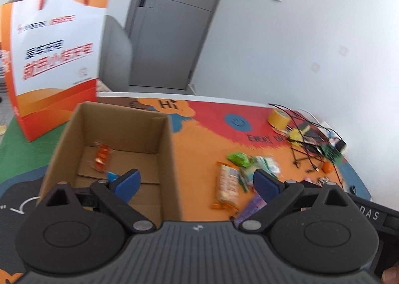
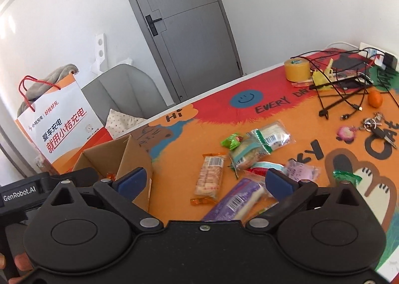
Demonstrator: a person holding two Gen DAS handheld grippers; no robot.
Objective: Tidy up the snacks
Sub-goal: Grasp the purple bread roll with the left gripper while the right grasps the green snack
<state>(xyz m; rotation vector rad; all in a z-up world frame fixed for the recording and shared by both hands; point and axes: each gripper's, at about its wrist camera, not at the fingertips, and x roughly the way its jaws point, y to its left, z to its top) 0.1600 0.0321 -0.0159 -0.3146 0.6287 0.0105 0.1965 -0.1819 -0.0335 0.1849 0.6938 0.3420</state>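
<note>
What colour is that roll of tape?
Yellow; the roll of tape shows best in the right wrist view.

1. The colourful printed table mat (image 2: pixel 249 119) reads "Hi" on an orange cloud at its far edge and "EVERY" beside a blue smiley.
2. The white-and-orange paper bag with red cord handles (image 2: pixel 62 122), far left, carries Chinese print: "小桔充电", "就用小桔充电".
3. The black gripper body at the near left (image 2: pixel 20 195) reads "GenRobot.AI".
</note>
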